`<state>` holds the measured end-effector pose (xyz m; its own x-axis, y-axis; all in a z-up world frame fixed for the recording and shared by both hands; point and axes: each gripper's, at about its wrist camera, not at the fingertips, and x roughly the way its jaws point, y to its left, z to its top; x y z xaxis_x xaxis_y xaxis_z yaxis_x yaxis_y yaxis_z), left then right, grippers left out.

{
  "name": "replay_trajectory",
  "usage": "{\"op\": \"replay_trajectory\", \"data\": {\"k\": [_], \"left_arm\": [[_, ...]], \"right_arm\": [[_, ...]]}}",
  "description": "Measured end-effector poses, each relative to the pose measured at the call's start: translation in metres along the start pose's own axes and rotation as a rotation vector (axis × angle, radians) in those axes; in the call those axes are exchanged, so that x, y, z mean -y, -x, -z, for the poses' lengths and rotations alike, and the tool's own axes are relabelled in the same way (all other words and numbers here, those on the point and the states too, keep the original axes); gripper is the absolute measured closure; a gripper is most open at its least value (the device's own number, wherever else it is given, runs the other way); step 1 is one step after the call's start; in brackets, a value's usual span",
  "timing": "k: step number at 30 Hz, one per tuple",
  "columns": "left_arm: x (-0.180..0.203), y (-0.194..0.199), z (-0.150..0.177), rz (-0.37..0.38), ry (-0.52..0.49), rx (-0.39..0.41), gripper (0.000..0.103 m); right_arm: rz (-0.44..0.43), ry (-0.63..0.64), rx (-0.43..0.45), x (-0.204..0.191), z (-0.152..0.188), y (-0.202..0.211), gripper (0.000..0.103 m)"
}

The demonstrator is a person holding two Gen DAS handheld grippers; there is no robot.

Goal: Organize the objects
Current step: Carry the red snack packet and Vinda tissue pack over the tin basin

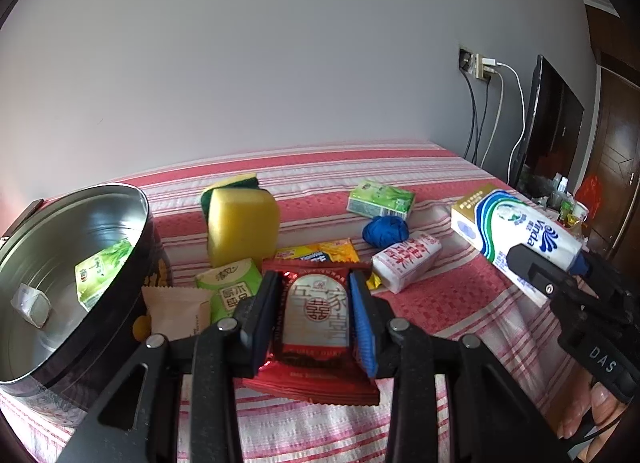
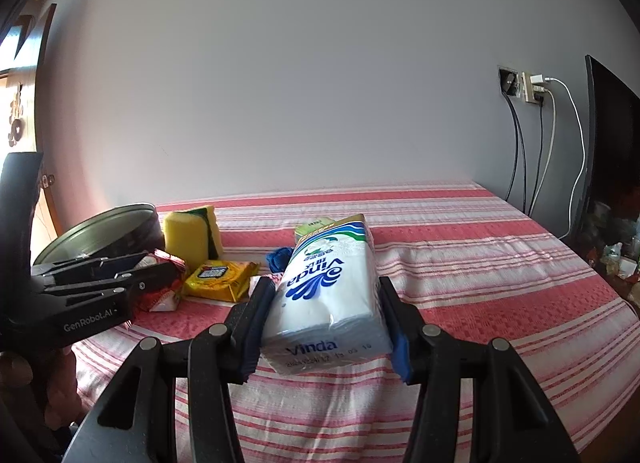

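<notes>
Claw [image 1: 314, 313] fingers over red packet's [image 1: 314, 379] sides

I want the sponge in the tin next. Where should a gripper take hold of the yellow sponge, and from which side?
Grip the yellow sponge across its two broad faces, the yellow foam one and the green scouring one behind, coming from above. It stands on edge, so its top is free, while packets crowd its base in front and the round tin sits to its left. This is a judgement from the left wrist view.
</notes>
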<state>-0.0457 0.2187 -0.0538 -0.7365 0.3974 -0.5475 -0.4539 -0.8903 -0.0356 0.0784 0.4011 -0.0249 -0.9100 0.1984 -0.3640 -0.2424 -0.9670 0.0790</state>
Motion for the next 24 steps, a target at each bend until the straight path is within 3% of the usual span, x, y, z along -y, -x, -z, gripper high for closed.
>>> {"op": "replay_trajectory", "data": {"k": [12, 24], "left_arm": [[-0.026, 0.032, -0.008, -0.002, 0.048, 0.056, 0.068], [-0.099, 0.075, -0.023, -0.113, 0.152, 0.150, 0.068]], "right_arm": [[-0.099, 0.015, 0.036, -0.026, -0.026, 0.003, 0.049], [-0.265, 0.049, 0.051, -0.078, -0.070, -0.015, 0.049]]}}
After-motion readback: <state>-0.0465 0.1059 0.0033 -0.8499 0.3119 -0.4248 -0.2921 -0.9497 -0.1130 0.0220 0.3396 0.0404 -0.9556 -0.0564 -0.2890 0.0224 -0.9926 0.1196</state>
